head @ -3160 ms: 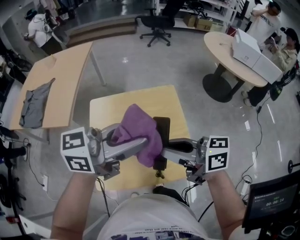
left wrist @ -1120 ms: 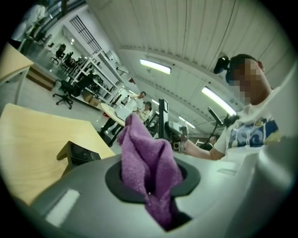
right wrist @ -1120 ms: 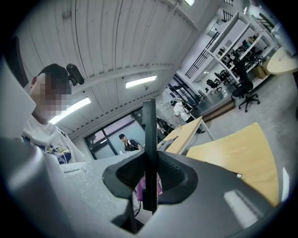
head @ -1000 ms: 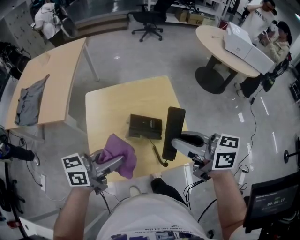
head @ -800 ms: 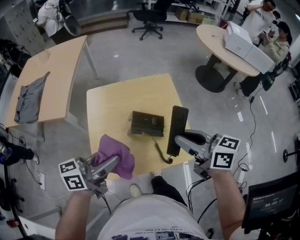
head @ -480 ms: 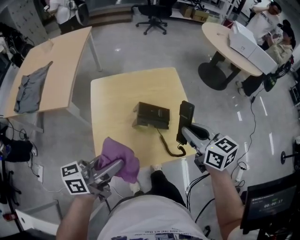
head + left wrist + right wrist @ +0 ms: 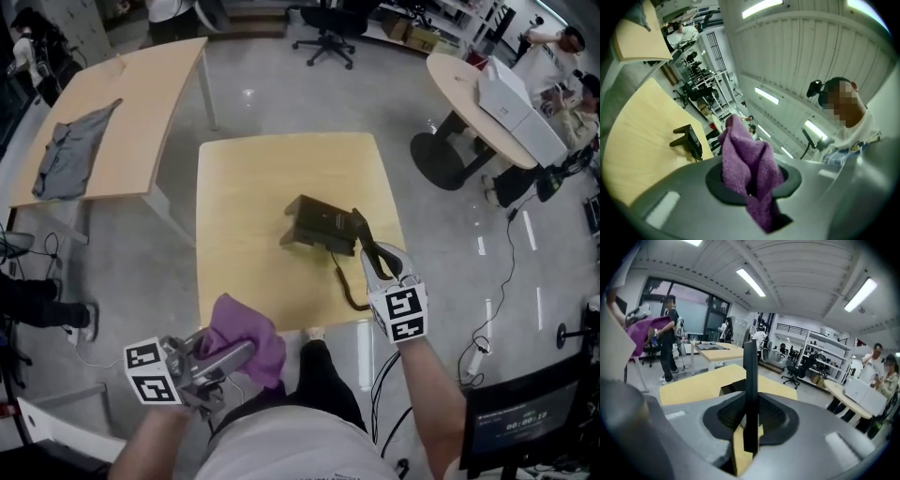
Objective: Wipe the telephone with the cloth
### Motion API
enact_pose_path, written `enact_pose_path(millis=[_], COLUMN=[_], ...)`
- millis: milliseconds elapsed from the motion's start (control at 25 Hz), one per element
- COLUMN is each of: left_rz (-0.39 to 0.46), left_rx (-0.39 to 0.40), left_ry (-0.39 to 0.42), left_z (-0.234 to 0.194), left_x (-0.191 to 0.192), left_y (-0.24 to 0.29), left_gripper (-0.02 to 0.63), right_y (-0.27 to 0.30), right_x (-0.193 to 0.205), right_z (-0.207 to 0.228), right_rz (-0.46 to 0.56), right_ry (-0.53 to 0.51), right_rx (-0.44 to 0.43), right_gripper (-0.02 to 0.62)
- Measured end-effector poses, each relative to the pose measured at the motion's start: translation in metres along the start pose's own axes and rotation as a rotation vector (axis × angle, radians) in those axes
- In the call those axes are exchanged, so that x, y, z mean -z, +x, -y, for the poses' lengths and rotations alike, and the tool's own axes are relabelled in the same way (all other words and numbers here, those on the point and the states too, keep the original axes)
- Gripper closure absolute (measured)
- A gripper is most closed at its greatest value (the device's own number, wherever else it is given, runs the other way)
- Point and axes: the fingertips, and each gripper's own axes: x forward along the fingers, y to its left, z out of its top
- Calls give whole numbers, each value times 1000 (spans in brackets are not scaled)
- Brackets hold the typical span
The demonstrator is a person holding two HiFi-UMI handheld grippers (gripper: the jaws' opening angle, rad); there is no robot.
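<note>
Telephone base (image 7: 323, 225): dark and low, sitting on the square wooden table (image 7: 253, 187), right of the middle and turned a little askew.
Handset (image 7: 750, 380): up off the base and just to its right, standing on edge, so it reads as a thin black bar.
Right hand-held gripper (image 7: 373, 255): jaws drawn in narrow and clamped on the lower part of the handset, right by the base's near-right corner.
Cord (image 7: 347, 286): black, running out from the near side of the base and hooking round close to the table's near edge.
Cloth (image 7: 246, 328): purple and bunched, well to the near-left of the base, out past the table's near edge and clear of the phone.
Left hand-held gripper (image 7: 234, 354): jaws pinched on the cloth, with folds spilling up out of them and a tail hanging below.
Grey garment (image 7: 70, 150): lying on a longer table, far off to the left of the base.
</note>
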Motion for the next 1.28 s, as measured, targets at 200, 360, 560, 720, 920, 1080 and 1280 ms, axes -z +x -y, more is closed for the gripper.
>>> enact_pose_path(millis=[200,360,560,720,920,1080,1280], left_rz=[13,13,7,2,3,1,-7], left_rx=[-21,-34,-28,-34,-40,-36,-28], left_ry=[-20,-41,-51,-67,-76,-83,-95], left_z=[1,0,3,4,3,5,7], left_x=[11,24,32,38,42,44,51], left_y=[-16,-22,-27,-34,-38,-39,-34], left_gripper=[518,519,520,518,520,520,520], right_y=[21,37,55,68,85,92,97], right_x=[6,18,29,38,51,54,61], right_z=[-14,-25,-36,-40,-44,-47,-50], right_rz=[-34,-64,-79,-92,-115,-116,-116], right_ry=[-163,-269,-398,-466,-510,-543,-580], right_rx=[41,57,69,88,119,152,180], right_gripper=[520,520,520,520,520,520,520])
